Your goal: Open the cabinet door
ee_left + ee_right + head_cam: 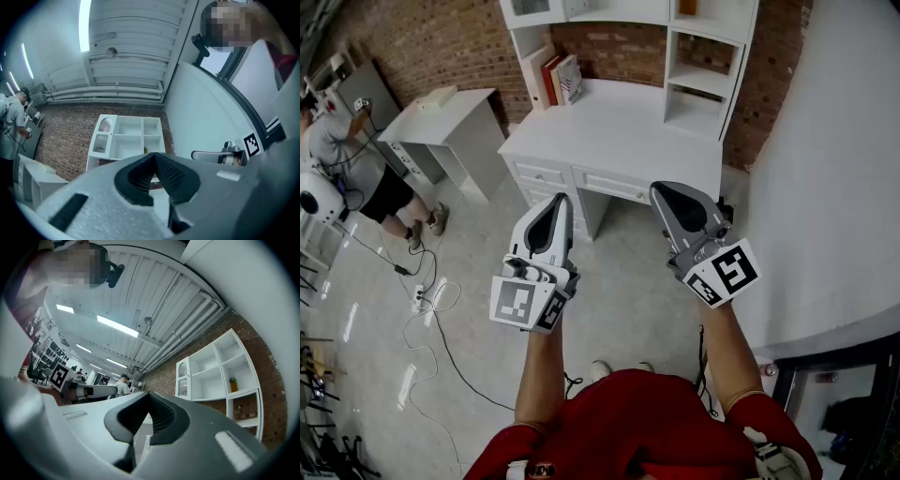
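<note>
Pressing together with nothing between them, the grey jaws of the left gripper [555,208] were closed, and those of the right gripper [670,195] met the same way, empty. Both pointed slightly upward, side by side, well apart from the white wooden desk with a shelf unit [609,131] against the red brick wall. The white cabinet door with an arched glass pane [101,136] sat at the unit's upper left and looked closed; its handle was too small to make out. Reaching in with closed jaws would probably just bump or slide off that handle. Walking closer, the person might also catch a foot on the white cable [431,319] trailing across the floor.
</note>
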### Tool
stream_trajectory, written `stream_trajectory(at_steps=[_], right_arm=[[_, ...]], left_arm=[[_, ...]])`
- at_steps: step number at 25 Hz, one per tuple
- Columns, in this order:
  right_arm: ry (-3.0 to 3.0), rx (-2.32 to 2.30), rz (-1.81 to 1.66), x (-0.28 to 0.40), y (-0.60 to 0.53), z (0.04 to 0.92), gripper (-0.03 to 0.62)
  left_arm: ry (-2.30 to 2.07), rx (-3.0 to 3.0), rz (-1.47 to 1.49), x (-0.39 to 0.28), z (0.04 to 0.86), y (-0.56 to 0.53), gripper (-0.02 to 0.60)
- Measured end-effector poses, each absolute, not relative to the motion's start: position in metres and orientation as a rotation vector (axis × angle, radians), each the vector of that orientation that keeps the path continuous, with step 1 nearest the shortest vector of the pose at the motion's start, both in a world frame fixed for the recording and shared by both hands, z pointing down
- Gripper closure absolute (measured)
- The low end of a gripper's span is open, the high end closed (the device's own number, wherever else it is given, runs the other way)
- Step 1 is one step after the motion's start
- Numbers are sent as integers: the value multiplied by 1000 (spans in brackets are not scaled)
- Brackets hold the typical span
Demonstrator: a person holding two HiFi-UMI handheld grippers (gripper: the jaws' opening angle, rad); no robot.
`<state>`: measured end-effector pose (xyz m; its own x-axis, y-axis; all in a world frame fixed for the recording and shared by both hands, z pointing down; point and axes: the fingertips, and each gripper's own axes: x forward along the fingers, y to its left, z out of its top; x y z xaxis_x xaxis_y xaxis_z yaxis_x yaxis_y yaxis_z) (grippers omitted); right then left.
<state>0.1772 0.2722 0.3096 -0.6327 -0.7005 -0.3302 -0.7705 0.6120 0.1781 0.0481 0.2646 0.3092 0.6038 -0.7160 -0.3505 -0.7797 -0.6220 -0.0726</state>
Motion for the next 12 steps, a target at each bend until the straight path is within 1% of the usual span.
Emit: stream_trajectory(at_steps=[12], right_arm=[[2602,-1161,429,131,261,309,582]], left_arm=[[1238,-2613,449,5,315,256,580]])
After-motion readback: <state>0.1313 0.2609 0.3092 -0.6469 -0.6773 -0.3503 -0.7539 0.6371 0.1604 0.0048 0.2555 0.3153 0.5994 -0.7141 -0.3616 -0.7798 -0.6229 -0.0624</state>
